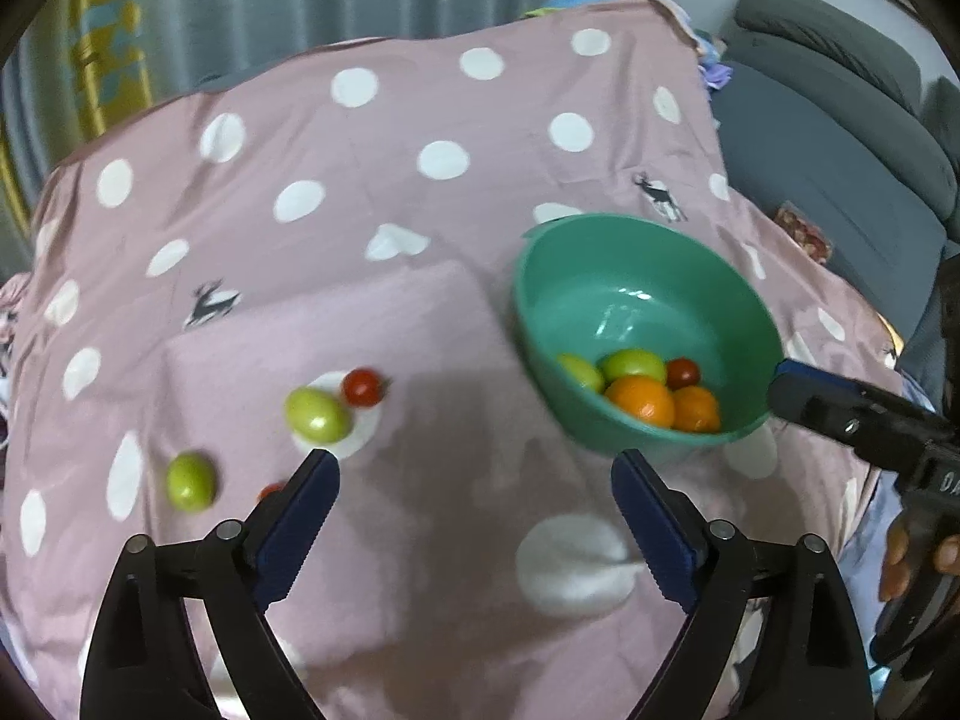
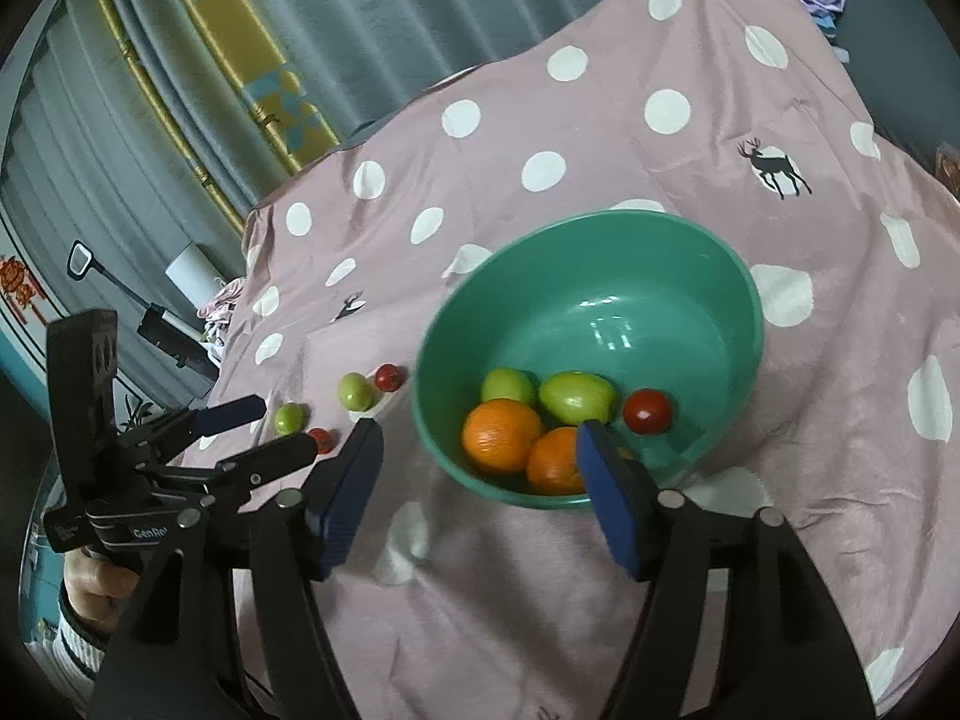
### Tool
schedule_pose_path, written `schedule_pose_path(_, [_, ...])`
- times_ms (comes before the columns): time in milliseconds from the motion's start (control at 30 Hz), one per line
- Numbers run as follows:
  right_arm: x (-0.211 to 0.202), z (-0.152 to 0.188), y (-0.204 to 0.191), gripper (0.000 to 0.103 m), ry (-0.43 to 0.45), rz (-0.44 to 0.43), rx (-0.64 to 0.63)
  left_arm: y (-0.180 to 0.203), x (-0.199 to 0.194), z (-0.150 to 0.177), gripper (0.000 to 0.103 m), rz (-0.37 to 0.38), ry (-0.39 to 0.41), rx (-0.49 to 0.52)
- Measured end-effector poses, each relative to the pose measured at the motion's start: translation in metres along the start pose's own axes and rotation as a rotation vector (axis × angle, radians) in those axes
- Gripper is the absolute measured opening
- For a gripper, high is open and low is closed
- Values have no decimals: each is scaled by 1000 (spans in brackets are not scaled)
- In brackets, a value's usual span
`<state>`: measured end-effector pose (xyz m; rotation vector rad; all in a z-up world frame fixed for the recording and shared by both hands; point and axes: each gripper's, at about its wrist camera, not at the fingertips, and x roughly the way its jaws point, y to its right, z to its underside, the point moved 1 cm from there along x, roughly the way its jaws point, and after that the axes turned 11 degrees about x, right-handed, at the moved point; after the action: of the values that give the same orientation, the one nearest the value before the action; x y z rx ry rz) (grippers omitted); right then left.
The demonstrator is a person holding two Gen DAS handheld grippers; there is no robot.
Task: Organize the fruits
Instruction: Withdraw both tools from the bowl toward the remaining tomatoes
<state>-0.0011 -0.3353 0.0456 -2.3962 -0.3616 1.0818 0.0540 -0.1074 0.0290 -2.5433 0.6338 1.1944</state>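
Note:
A green bowl (image 1: 528, 276) (image 2: 744, 276) stands on the pink dotted cloth (image 1: 420, 120). It holds two oranges (image 2: 501, 435), two green fruits (image 2: 576, 397) and a red tomato (image 2: 647, 411). Left of the bowl on the cloth lie two green fruits (image 1: 317, 414) (image 1: 191, 480) and a red tomato (image 1: 362, 387). A second red tomato (image 1: 271, 489) is partly hidden behind my left finger. My left gripper (image 1: 474, 468) (image 2: 279, 429) is open and empty over the cloth, between the loose fruits and the bowl. My right gripper (image 2: 480, 438) is open above the bowl's near rim, its pads touching nothing.
A grey sofa (image 1: 840, 150) runs past the cloth's right edge. Grey and yellow curtains (image 2: 270, 60) hang behind the far edge. A hand (image 2: 96, 588) holds the left gripper's handle. A raised flat patch under the cloth (image 1: 336, 330) lies left of the bowl.

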Motion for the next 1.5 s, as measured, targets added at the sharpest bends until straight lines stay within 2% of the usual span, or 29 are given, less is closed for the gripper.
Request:
schedule_pose_path(200, [-1, 7, -19, 69, -17, 4, -42, -20, -8, 25, 92, -19, -23, -52])
schedule_pose_path(467, [16, 25, -45, 69, -98, 3, -124, -61, -9, 71, 92, -33, -84, -205])
schedule_pose_path(633, [29, 36, -64, 69, -143, -3, -173, -82, -13, 90, 92, -36, -84, -300])
schedule_pose_path(800, [40, 44, -74, 69, -182, 1, -206, -91, -13, 104, 92, -23, -85, -350])
schedule_pose_path(1167, [68, 60, -87, 70, -242, 27, -233, -99, -6, 114, 92, 26, -64, -373])
schedule_pose_path(1367, [82, 66, -93, 70, -268, 22, -240, -101, 3, 101, 92, 53, -33, -335])
schedule_pose_path(1500, [89, 67, -92, 70, -279, 21, -234, -104, 19, 90, 92, 76, -42, -317])
